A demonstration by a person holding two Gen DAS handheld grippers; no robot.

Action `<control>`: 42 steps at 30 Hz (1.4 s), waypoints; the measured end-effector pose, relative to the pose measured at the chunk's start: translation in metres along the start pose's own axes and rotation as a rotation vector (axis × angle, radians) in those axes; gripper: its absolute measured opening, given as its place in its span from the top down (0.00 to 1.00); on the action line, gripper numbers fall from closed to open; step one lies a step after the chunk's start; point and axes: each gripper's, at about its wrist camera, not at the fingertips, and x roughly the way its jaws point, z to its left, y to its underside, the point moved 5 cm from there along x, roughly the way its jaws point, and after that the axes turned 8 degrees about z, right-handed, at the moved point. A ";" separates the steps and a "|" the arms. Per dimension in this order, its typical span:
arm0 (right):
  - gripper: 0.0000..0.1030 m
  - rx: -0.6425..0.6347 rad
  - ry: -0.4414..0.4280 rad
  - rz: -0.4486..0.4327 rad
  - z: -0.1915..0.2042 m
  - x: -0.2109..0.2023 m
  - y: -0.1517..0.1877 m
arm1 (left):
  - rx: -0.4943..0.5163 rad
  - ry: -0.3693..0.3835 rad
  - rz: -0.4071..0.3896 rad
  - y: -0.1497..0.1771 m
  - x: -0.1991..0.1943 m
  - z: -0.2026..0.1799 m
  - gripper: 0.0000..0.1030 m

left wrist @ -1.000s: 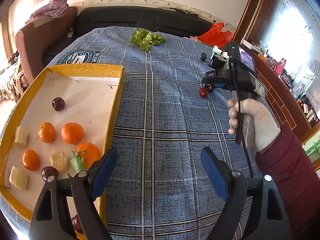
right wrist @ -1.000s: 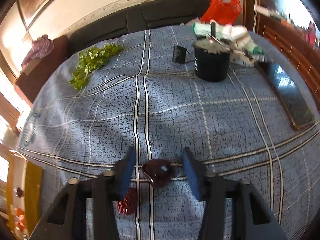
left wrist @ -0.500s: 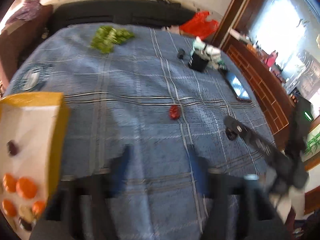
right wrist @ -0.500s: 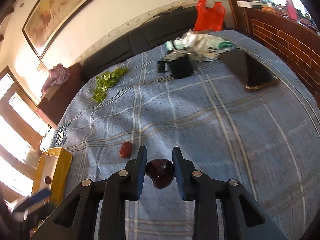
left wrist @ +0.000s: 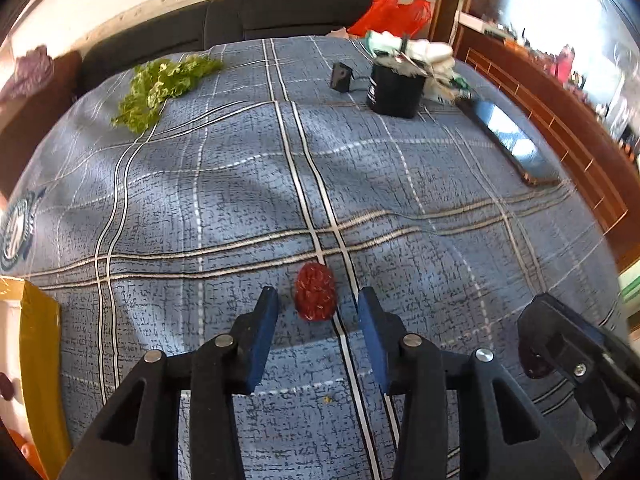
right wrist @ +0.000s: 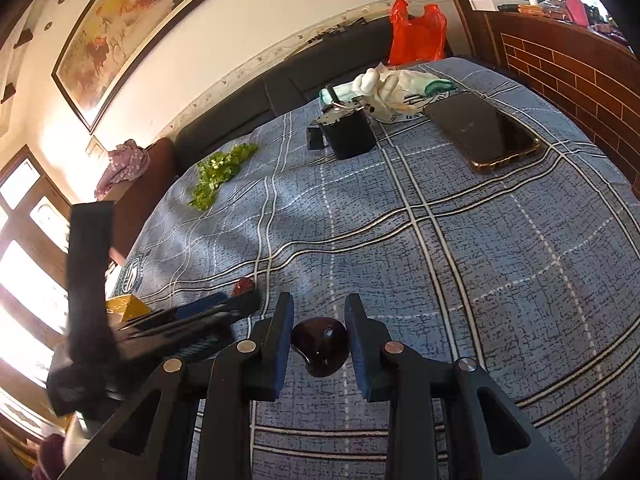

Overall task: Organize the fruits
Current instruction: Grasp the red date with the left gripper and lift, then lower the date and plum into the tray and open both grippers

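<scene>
A bumpy red fruit (left wrist: 315,297) lies on the blue plaid cloth, just ahead of and between the blue pads of my left gripper (left wrist: 318,304), which is open and not touching it. The same fruit (right wrist: 243,285) shows small in the right wrist view, beyond the left gripper's fingers (right wrist: 208,312). My right gripper (right wrist: 319,320) is shut on a dark glossy plum (right wrist: 320,346) and holds it above the cloth. It also appears at the lower right of the left wrist view (left wrist: 560,348). The yellow tray (left wrist: 38,344) with oranges sits at the left edge.
A green leaf bunch (left wrist: 160,88) lies at the back left. A black cup (left wrist: 394,90), a small black block (left wrist: 341,77), white gloves (right wrist: 384,86) and a phone (right wrist: 484,132) sit at the back right. A red bag (left wrist: 390,10) lies on the dark sofa.
My left gripper swung from the tray over to the red fruit and narrowed around it. My right gripper closed on the plum and lifted it up and back.
</scene>
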 end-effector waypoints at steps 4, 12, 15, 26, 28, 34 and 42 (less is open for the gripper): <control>0.72 -0.011 0.008 0.001 0.002 0.001 0.002 | -0.027 0.013 -0.013 0.007 -0.005 0.005 0.81; 0.72 -0.036 -0.017 0.006 0.008 0.002 0.006 | -0.186 0.087 -0.092 0.047 -0.080 0.057 0.81; 0.72 -0.052 -0.093 0.009 0.017 -0.001 0.009 | -0.247 0.079 -0.148 0.080 -0.119 0.088 0.81; 0.72 -0.183 -0.157 0.061 0.083 -0.013 0.050 | -0.486 -0.047 -0.224 0.192 -0.189 0.206 0.81; 0.72 -0.200 -0.181 0.084 0.101 -0.018 0.060 | -0.523 -0.045 -0.239 0.206 -0.197 0.223 0.81; 0.71 -0.300 -0.245 0.121 0.177 -0.029 0.075 | -0.606 -0.032 -0.235 0.240 -0.197 0.260 0.81; 0.71 -0.402 -0.322 0.267 0.273 0.014 0.103 | -0.687 -0.022 -0.162 0.263 -0.171 0.294 0.81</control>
